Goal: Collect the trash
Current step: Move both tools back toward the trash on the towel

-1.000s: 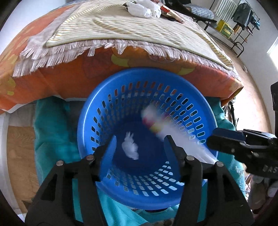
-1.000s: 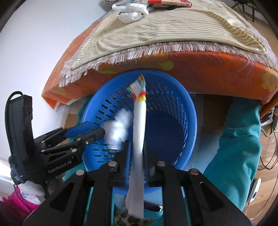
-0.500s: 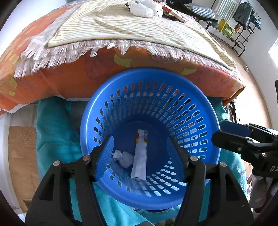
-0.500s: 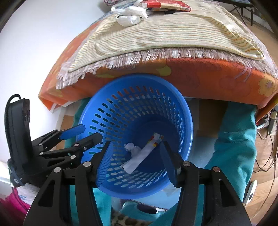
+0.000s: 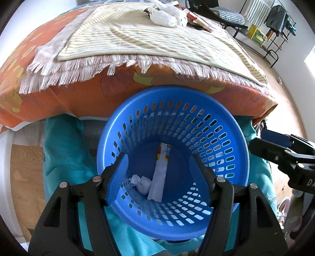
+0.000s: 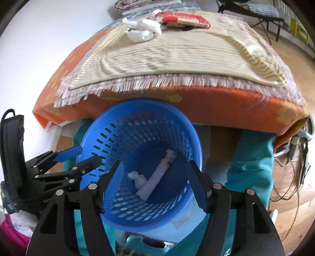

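Note:
A blue perforated basket (image 5: 232,126) (image 6: 193,137) stands on the floor against the bed. In it lie a long white wrapper with coloured stripes (image 5: 160,173) (image 6: 155,177) and a crumpled white paper ball (image 5: 142,183) (image 6: 136,178). My left gripper (image 5: 159,173) is open and empty above the basket mouth; it also shows in the right wrist view (image 6: 84,155). My right gripper (image 6: 157,177) is open and empty above the basket. More trash lies on the bed: crumpled white plastic (image 5: 167,14) (image 6: 142,29) and a red box (image 6: 183,18).
The bed has an orange flowered cover (image 5: 88,94) and a striped fringed blanket (image 5: 137,39). Teal cloth (image 5: 63,149) (image 6: 250,163) lies around the basket. Cables (image 6: 291,169) run on the wooden floor at right. A rack (image 5: 261,25) stands far behind.
My right gripper opened and let the striped wrapper fall into the basket beside the paper ball. Both grippers have drawn back a little from the basket.

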`<state>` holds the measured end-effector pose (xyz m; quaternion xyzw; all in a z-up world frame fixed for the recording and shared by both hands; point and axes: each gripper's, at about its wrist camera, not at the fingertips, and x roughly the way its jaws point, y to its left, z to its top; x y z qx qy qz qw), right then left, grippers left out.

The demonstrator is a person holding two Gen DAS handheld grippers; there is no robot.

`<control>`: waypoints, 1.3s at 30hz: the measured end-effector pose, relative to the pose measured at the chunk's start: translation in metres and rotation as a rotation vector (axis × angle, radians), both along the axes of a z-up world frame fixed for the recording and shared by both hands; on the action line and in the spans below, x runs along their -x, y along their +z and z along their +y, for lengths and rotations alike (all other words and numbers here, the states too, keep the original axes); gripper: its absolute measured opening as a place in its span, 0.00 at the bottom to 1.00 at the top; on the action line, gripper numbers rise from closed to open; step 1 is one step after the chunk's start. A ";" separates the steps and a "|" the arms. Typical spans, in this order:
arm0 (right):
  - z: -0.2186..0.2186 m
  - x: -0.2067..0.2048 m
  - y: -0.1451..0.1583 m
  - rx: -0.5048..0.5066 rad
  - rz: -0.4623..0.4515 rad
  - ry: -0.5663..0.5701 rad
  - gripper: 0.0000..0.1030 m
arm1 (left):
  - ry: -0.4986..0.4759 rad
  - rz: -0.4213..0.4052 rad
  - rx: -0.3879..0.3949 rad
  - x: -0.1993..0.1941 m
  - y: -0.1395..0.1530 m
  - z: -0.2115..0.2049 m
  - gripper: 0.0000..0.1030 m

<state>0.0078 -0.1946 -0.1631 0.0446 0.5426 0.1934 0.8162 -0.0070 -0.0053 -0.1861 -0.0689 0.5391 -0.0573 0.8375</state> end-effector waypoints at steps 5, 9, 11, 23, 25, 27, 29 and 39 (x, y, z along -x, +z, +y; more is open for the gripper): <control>-0.001 -0.003 0.008 0.038 -0.039 -0.012 0.64 | 0.000 -0.013 0.002 -0.007 0.007 0.001 0.65; -0.002 -0.007 0.015 0.067 -0.073 -0.021 0.64 | 0.000 -0.031 0.003 -0.015 0.014 0.003 0.65; -0.003 -0.009 0.018 0.072 -0.085 -0.027 0.64 | 0.002 -0.045 0.003 -0.020 0.019 0.005 0.65; -0.029 -0.046 0.045 0.042 -0.195 -0.092 0.64 | 0.025 -0.140 0.011 -0.074 0.055 0.022 0.65; -0.033 -0.056 0.052 0.042 -0.235 -0.099 0.64 | 0.025 -0.160 0.013 -0.085 0.061 0.022 0.65; -0.036 -0.064 0.057 0.043 -0.263 -0.106 0.65 | 0.025 -0.176 0.014 -0.096 0.066 0.023 0.65; -0.039 -0.076 0.061 0.032 -0.283 -0.109 0.73 | 0.023 -0.191 0.013 -0.109 0.071 0.023 0.65; -0.052 -0.144 0.081 -0.020 -0.306 -0.135 0.77 | 0.012 -0.220 0.002 -0.160 0.078 0.020 0.65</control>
